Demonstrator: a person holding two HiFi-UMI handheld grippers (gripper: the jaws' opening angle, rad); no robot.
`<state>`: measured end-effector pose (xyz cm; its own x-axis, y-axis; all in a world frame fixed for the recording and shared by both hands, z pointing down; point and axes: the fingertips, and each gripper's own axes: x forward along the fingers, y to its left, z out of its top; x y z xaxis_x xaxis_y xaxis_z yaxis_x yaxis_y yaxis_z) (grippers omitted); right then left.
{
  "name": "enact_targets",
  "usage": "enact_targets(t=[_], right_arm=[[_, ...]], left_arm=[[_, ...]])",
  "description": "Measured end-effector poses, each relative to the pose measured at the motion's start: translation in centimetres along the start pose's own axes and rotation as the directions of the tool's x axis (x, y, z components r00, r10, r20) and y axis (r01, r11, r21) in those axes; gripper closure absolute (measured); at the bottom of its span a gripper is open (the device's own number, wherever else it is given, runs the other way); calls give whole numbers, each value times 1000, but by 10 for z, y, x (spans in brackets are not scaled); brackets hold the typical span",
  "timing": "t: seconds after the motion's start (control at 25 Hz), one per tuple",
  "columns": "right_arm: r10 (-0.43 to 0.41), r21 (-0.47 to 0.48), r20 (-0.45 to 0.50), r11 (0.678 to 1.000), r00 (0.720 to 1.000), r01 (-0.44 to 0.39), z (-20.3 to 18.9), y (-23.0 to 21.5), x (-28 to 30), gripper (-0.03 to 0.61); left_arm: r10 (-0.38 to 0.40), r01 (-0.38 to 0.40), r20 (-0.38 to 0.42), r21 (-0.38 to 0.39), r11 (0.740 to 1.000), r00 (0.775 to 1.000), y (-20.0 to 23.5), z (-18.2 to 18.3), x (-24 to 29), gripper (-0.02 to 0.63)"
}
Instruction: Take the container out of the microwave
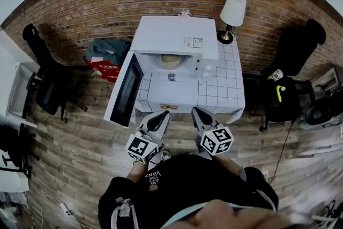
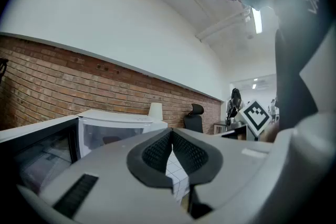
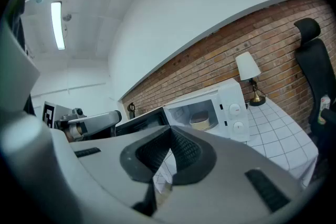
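Observation:
A white microwave (image 1: pixel 177 40) stands on a table, its door (image 1: pixel 124 89) swung wide open to the left. Inside sits a round pale container (image 1: pixel 171 60), also seen in the right gripper view as a container (image 3: pixel 200 123) in the lit cavity of the microwave (image 3: pixel 220 107). My left gripper (image 1: pixel 159 122) and right gripper (image 1: pixel 200 118) are both shut and hold nothing, side by side in front of the table's near edge, well short of the microwave. In the left gripper view the left gripper (image 2: pixel 171 140) points level past the microwave (image 2: pixel 113 126).
The table has a white checked cloth (image 1: pixel 228 83). A lamp (image 1: pixel 231 16) stands right of the microwave at the back. Black office chairs (image 1: pixel 51 83) (image 1: pixel 292 80) flank the table. A brick wall (image 1: pixel 107 8) runs behind. A bag and red box (image 1: pixel 106 59) lie at left.

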<state>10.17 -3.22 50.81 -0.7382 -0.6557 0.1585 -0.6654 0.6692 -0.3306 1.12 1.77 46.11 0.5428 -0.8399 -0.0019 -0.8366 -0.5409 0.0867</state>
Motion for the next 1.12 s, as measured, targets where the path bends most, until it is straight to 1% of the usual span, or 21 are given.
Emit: enact_targets(t=[0.12,0.24,0.56,0.64,0.8,0.88,1.0,1.12], right_arm=[[16,14,17,1000,1000,-16,2,-6,-3,575],[23,23,13,999,1000,-23,0,-13,-5,575],[44,8,-3,999,999,-44,-6,-28,-6,574],[36,15,-3,999,999,-36,-6,-31,-4,575],[20,54,-9,998,1000,-20,-6,-36,3,574],[8,65,-9,998,1000,-8,-5,-38,7,575],[-18,47,-6,999,1000,19,-3,-36,16,574],[-42,41,0,998,999,42,-2,-33,26,574]], left_arm=[[13,-13,-6,-9,1000,1000,-2,-2,4,601],[30,-30,-9,-18,999,1000,-4,-6,9,601],[110,-111,-13,-14,994,994,-10,-19,13,601],[109,-109,-13,-21,994,994,-10,-22,15,601],[102,-103,-20,-66,993,995,-2,-27,21,601],[90,-92,-21,-62,994,996,4,-26,24,601],[68,-69,-25,-48,996,997,14,-25,25,601],[43,-45,-30,-61,997,999,24,-25,27,601]])
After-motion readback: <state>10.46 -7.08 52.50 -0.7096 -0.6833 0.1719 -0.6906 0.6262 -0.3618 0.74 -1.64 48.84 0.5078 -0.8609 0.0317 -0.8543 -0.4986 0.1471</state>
